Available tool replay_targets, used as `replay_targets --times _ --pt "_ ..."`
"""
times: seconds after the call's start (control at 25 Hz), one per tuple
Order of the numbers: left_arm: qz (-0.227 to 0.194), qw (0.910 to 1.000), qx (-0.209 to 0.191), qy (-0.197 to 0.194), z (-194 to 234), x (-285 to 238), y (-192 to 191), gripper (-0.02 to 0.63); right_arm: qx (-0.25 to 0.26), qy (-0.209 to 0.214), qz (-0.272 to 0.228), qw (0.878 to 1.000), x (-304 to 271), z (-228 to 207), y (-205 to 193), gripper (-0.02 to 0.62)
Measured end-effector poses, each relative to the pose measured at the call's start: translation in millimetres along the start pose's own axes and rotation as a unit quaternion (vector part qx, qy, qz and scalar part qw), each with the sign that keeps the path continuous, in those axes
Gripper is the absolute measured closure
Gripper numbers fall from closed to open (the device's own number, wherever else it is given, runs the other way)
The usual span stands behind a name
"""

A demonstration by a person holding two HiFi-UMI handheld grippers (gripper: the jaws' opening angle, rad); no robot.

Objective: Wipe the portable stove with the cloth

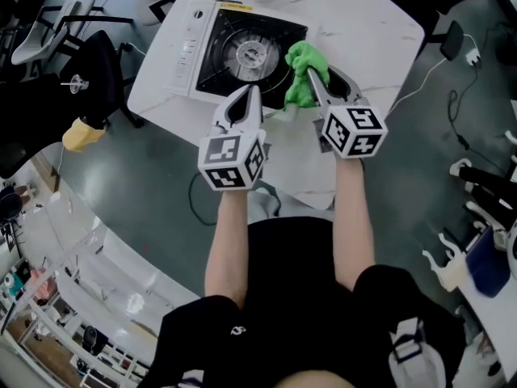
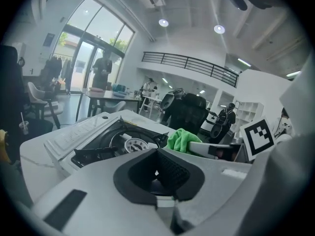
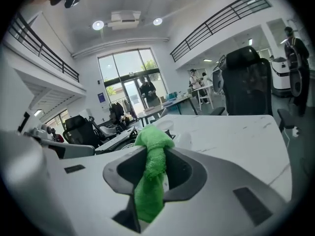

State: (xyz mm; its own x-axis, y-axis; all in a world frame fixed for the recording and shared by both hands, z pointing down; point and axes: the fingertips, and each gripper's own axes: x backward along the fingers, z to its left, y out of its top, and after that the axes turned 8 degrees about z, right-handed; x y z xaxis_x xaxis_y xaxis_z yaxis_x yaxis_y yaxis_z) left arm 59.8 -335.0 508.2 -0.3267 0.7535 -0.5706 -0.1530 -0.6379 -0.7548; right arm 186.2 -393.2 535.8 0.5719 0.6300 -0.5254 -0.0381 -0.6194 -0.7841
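The green cloth (image 1: 299, 61) looks soft, light and limp, so it will likely fold and drag rather than glide. It is best taken by a gathered fold. The right tool (image 1: 315, 87) is clamped on such a fold, holding the cloth over the right edge of the portable stove (image 1: 194, 51), which sits on the white bench (image 1: 355, 23). The left tool (image 1: 254, 95) has its jaws together on nothing and hovers by the stove's near edge.

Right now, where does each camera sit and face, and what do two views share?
Head view: on the person's head, steeply down at the stove; both arms show.
Left gripper view: rides left gripper, along shut empty jaws toward stove.
Right gripper view: rides right gripper, along jaws clamping cloth, over table.
Shared by head and left gripper views: stove, cloth.
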Motion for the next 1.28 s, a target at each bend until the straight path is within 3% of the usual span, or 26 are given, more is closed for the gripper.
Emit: replay_targets --times 0.36,0.76,1.0,1.28 --pt "0.001 0.9995 -0.02 0.022 13 -2 21 0.607 0.01 -0.036 -0.015 0.999 -18 -26 30 0.509" --pt "-0.006 0.9984 -0.053 -0.016 20 -18 57 0.607 0.037 -0.09 -0.01 0.995 -28 -27 53 0.509" --pt "-0.016 0.9979 -0.048 -0.039 66 -15 84 0.607 0.057 -0.128 0.003 0.99 -56 -3 71 0.509" --pt "-0.034 0.9985 -0.013 -0.041 146 -2 110 0.607 0.1 -0.178 0.07 0.976 -98 29 79 0.508"
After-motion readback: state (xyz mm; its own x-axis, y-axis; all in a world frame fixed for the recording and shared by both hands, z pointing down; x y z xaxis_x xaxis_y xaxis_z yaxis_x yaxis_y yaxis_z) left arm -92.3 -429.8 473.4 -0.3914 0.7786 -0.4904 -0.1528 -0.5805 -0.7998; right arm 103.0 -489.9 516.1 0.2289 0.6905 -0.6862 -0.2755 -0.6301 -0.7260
